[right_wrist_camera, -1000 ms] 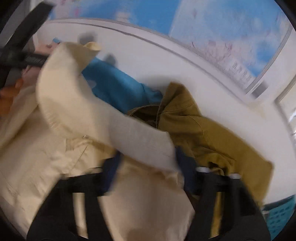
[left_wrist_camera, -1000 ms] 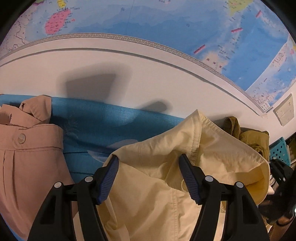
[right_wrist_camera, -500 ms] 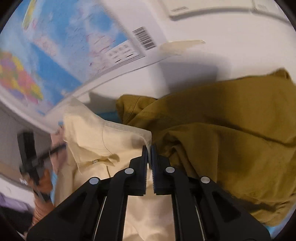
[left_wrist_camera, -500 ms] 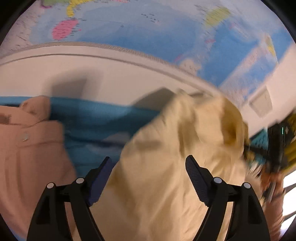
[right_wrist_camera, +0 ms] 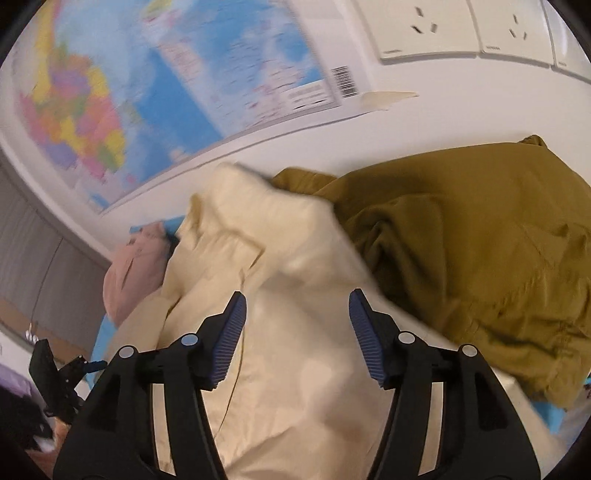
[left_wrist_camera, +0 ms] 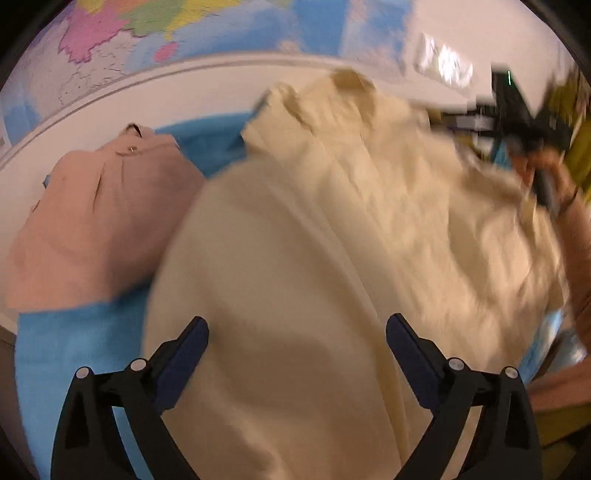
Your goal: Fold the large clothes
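A large cream shirt (left_wrist_camera: pixel 332 240) lies spread over the blue cloth-covered surface (left_wrist_camera: pixel 74 350), its collar toward the wall. My left gripper (left_wrist_camera: pixel 297 338) hovers over the shirt's near part, jaws still opening wide, pads clear of the fabric. In the right wrist view the cream shirt (right_wrist_camera: pixel 295 332) fills the middle. My right gripper (right_wrist_camera: pixel 295 321) is above it with jaws opening and no cloth pinched between the pads. The other hand's black gripper (left_wrist_camera: pixel 517 114) shows blurred at the upper right of the left wrist view.
A folded pink garment (left_wrist_camera: pixel 99 221) lies left of the cream shirt. An olive-brown garment (right_wrist_camera: pixel 461 258) is heaped to the right. A world map (right_wrist_camera: pixel 147 92) hangs on the white wall behind, with wall sockets (right_wrist_camera: pixel 424 29) at the upper right.
My left gripper opened wider and pulled back from the shirt's collar to its lower part. My right gripper pinched the shirt's edge, then let go and opened. The shirt now lies flatter.
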A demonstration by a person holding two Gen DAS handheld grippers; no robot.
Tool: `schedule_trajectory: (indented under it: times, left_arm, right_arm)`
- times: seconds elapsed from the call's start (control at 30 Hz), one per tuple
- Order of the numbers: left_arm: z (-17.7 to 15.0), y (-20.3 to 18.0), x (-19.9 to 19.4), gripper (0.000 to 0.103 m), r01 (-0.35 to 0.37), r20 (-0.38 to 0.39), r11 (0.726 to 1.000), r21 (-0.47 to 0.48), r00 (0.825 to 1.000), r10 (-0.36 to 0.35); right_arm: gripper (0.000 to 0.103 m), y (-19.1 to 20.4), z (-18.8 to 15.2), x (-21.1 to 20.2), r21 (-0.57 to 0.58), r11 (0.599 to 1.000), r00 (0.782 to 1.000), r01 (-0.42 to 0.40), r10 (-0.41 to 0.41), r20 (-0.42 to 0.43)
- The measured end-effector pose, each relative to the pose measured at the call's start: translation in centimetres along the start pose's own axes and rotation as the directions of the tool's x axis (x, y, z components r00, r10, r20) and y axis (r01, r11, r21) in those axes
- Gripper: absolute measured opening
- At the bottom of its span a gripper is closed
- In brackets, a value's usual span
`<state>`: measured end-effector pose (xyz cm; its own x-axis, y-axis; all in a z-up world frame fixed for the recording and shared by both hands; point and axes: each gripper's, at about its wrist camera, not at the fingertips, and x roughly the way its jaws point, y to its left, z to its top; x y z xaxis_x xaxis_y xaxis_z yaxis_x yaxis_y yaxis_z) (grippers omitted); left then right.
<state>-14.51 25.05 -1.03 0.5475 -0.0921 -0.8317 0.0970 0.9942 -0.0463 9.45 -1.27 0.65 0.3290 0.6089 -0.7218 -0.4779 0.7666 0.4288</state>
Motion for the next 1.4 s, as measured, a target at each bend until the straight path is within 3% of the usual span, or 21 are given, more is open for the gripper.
schedule_trajectory:
  times: [0.1, 0.13, 0.17, 0.23, 0.3, 0.43, 0.57, 0.6, 0.63, 0.67, 0.7, 0.73, 0.77, 0.83, 0.87, 0.9, 0.93, 1.03, 1.13, 1.23, 1.4]
  left_arm:
    - [-1.7, -1.5, 0.9, 0.088, -0.073, -0.021, 0.995, 0.062, 0.997, 0.075]
    - [-1.9, -1.4, 1.1, 0.069, -0.077, -0.030, 0.995, 0.057, 0.996, 0.079]
    - [-1.8, -1.0, 1.1, 0.038, -0.068, -0.035, 0.997, 0.045, 0.997, 0.070]
    - [-0.9, 0.8, 0.6, 0.003, -0.075, -0.041, 0.997, -0.013, 0.996, 0.075]
    - [0.6, 3.3, -0.8, 0.002, -0.100, 0.003, 0.992, -0.082, 0.995, 0.101]
    - [4.3, 9.3, -5.2, 0.002, -0.178, 0.116, 0.957, -0.230, 0.971, 0.208]
    - [6.7, 14.0, -5.4, 0.007, -0.296, 0.070, 0.901, -0.317, 0.940, 0.334]
    - [7.1, 15.2, -3.8, 0.011, -0.371, 0.014, 0.871, -0.323, 0.918, 0.396]
    - [6.9, 15.6, -2.2, 0.031, -0.462, -0.050, 0.834, -0.303, 0.881, 0.470]
    - [6.7, 15.9, -0.4, 0.057, -0.562, -0.115, 0.783, -0.266, 0.825, 0.553]
    - [6.3, 16.0, 0.9, 0.063, -0.625, -0.154, 0.745, -0.235, 0.780, 0.606]
    - [5.6, 16.0, 2.3, 0.062, -0.662, -0.185, 0.722, -0.202, 0.749, 0.636]
    - [5.1, 16.0, 2.7, 0.061, -0.655, -0.195, 0.729, -0.198, 0.756, 0.626]
    - [3.8, 14.8, 2.1, 0.060, -0.594, -0.148, 0.772, -0.226, 0.804, 0.576]
    - [3.2, 14.0, 1.2, 0.061, -0.565, -0.098, 0.792, -0.232, 0.824, 0.558]
    - [2.4, 12.6, -0.6, 0.064, -0.501, -0.010, 0.832, -0.237, 0.858, 0.513]
    - [1.5, 11.3, -2.1, 0.073, -0.435, 0.066, 0.870, -0.234, 0.885, 0.460]
    - [-1.3, 7.2, -5.9, 0.080, -0.255, 0.217, 0.953, -0.161, 0.933, 0.286]
    - [-3.9, 3.0, -7.0, 0.081, -0.104, 0.268, 0.992, -0.069, 0.956, 0.119]
    - [-6.7, -0.3, -6.8, 0.081, 0.034, 0.275, 0.999, 0.002, 0.961, -0.033]
    - [-9.8, -3.2, -4.8, 0.081, 0.135, 0.217, 0.991, 0.009, 0.967, -0.134]
  right_arm:
    - [0.063, 0.9, -0.9, -0.6, -0.036, 0.999, 1.000, -0.002, 0.001, -0.003]
    - [0.063, 1.3, -1.3, -0.7, -0.050, 0.999, 1.000, 0.000, -0.001, -0.004]
    - [0.063, 1.6, -1.7, -0.7, -0.055, 0.998, 1.000, -0.006, 0.006, -0.004]
    - [0.063, 1.3, -2.3, -1.9, -0.057, 0.998, 1.000, -0.006, 0.006, 0.000]
    - [0.063, 1.4, -2.8, -2.5, -0.058, 0.998, 1.000, -0.006, 0.006, 0.008]
    - [0.063, 1.2, -3.5, -4.4, -0.047, 0.999, 0.999, -0.015, 0.017, 0.039]
    - [0.063, 1.1, -4.5, -6.3, -0.057, 0.998, 0.997, -0.024, 0.028, 0.073]
    - [0.064, 1.1, -4.9, -6.6, -0.057, 0.998, 0.996, -0.027, 0.032, 0.081]
    - [0.065, 1.0, -5.4, -7.0, -0.053, 0.998, 0.995, -0.033, 0.038, 0.087]
    - [0.065, 0.9, -6.0, -7.3, -0.051, 0.998, 0.995, -0.039, 0.043, 0.088]
    - [0.065, 0.8, -6.5, -7.4, -0.049, 0.998, 0.995, -0.039, 0.043, 0.088]
    - [0.066, 0.7, -7.3, -7.6, -0.048, 0.998, 0.995, -0.039, 0.043, 0.089]
    - [0.066, 0.7, -7.8, -7.8, -0.051, 0.998, 0.995, -0.041, 0.045, 0.087]
    - [0.067, 0.7, -9.6, -8.3, -0.060, 0.997, 0.996, -0.040, 0.044, 0.081]
    - [0.068, 0.8, -10.9, -8.8, -0.067, 0.997, 0.996, -0.050, 0.055, 0.077]
    - [0.068, 0.9, -11.8, -9.1, -0.078, 0.995, 0.995, -0.056, 0.062, 0.075]
    - [0.071, 1.0, -12.9, -9.6, -0.087, 0.994, 0.995, -0.061, 0.068, 0.078]
    - [0.073, 1.1, -16.7, -10.9, -0.093, 0.991, 0.992, -0.097, 0.104, 0.066]
    - [0.073, 0.2, -20.8, -12.3, -0.057, 0.989, 0.989, -0.137, 0.140, 0.047]
    - [0.074, -1.4, -24.6, -13.7, 0.017, 0.975, 0.974, -0.223, 0.222, 0.038]
    - [0.076, -3.8, -29.3, -14.7, 0.080, 0.969, 0.973, -0.233, 0.233, 0.007]
